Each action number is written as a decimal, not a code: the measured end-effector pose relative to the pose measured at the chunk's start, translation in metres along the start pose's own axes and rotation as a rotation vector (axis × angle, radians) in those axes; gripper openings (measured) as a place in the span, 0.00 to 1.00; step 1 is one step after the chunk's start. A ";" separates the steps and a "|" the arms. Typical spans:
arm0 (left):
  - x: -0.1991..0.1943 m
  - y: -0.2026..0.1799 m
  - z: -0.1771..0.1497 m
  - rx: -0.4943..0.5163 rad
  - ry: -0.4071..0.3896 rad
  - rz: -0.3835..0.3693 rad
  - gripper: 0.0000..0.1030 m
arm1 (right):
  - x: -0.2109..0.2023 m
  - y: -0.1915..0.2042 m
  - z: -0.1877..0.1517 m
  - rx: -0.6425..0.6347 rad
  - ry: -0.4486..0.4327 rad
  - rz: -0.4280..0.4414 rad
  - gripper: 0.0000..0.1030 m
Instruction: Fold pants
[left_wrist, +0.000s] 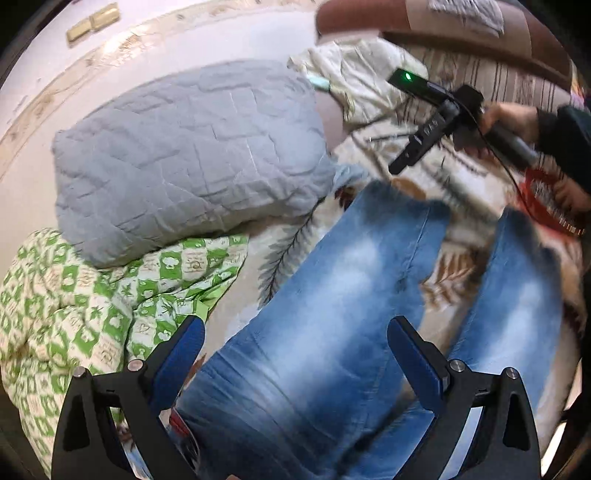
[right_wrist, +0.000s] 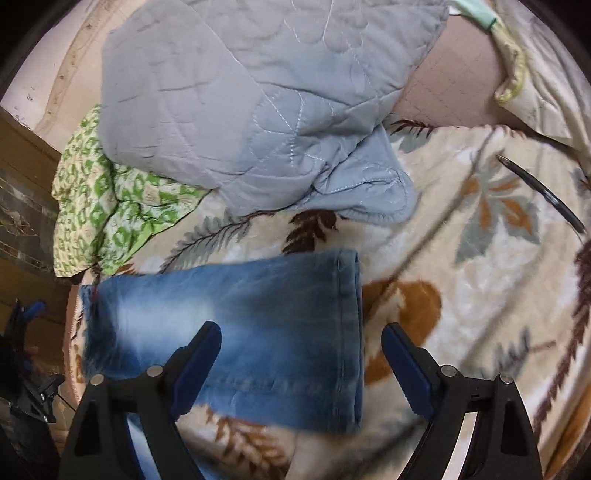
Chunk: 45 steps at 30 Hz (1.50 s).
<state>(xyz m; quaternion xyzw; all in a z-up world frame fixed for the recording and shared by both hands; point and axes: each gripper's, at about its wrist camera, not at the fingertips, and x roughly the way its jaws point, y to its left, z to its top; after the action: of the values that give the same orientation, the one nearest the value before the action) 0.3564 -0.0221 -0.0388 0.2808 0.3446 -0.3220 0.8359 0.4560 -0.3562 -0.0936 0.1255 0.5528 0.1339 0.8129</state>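
Faded blue jeans (left_wrist: 314, 332) lie spread flat on a cream blanket with a leaf print (left_wrist: 280, 254), both legs stretching away from me. My left gripper (left_wrist: 295, 354) is open and empty, hovering over the upper part of the left leg. The right gripper also shows in the left wrist view (left_wrist: 413, 147), held by a hand at the far right above the leg ends. In the right wrist view, my right gripper (right_wrist: 301, 362) is open and empty above the hem of one leg (right_wrist: 347, 332), whose end lies flat on the blanket (right_wrist: 480, 295).
A grey quilted cushion (left_wrist: 184, 158) lies on a green and white checked cloth (left_wrist: 110, 295) left of the jeans. Another cream cloth (left_wrist: 354, 74) and a brown headboard (left_wrist: 517, 33) are at the back. A black cable (right_wrist: 546, 195) crosses the blanket at the right.
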 end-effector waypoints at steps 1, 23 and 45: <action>0.011 0.006 -0.002 -0.004 0.019 -0.014 0.96 | 0.008 0.001 0.003 -0.009 0.005 0.009 0.88; 0.176 0.040 0.011 -0.048 0.316 -0.247 0.47 | 0.066 0.003 0.030 -0.153 0.118 0.050 0.48; -0.037 -0.072 0.009 0.077 0.046 0.102 0.03 | -0.100 0.061 -0.059 -0.330 -0.212 -0.184 0.03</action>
<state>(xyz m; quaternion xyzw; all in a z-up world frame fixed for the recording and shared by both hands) 0.2867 -0.0608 -0.0230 0.3371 0.3365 -0.2855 0.8316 0.3608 -0.3319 -0.0067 -0.0470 0.4437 0.1337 0.8849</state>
